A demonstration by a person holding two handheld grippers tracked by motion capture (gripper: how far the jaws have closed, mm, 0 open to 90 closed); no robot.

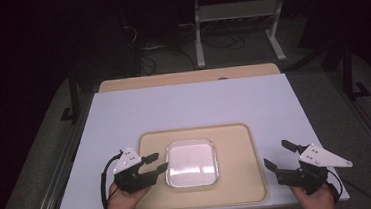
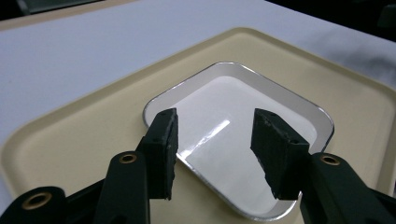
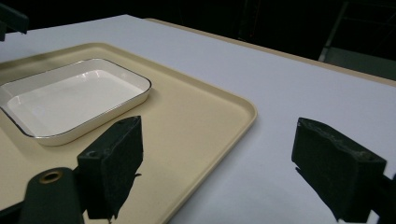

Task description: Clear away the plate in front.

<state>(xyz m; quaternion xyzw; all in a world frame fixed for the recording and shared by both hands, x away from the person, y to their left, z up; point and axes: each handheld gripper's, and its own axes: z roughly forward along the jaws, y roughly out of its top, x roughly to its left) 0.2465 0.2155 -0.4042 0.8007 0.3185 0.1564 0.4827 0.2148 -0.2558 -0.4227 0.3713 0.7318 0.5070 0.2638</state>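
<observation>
tongs [image 2: 214,135] apart, nothing gripped | over white dish [image 2: 219,112] | on beige tray [image 2: 74,140]

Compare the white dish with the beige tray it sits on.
The white dish is glossy with a thin dark rim line; the beige tray is matte and plain. The dish is the smaller, taking up only the tray's middle. The dish has steeper, higher walls; the tray has a low lip. Both are rounded rectangles, lying flat and empty.

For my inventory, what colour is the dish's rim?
Silver on the white dish, clearest in the left gripper view.
</observation>
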